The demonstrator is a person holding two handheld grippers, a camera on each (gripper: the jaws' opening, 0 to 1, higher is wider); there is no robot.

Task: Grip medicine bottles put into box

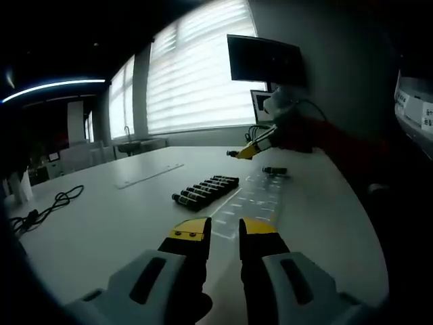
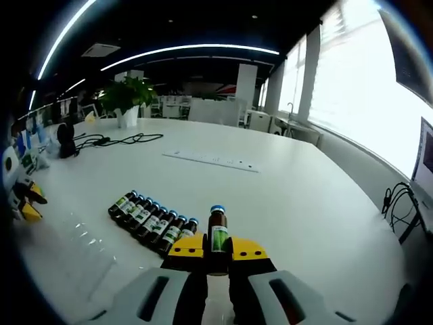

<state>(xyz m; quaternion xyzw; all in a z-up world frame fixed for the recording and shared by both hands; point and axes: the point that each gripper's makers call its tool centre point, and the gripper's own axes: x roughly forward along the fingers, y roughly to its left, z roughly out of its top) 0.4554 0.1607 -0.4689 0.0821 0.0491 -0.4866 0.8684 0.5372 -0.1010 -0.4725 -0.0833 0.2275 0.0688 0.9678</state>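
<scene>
- The white desk (image 2: 304,196) carries a row of medicine bottles (image 2: 152,221) with green labels; the writing on them is too small to read.
- A clear box (image 1: 252,201) lies just beside that row.
- A black cable (image 2: 118,141) and a potted plant (image 2: 126,97) sit far back.
- The right tool (image 2: 217,249) is clamped on one upright bottle (image 2: 217,234).
- The left tool (image 1: 224,233) hangs unclenched, holding nothing.
</scene>
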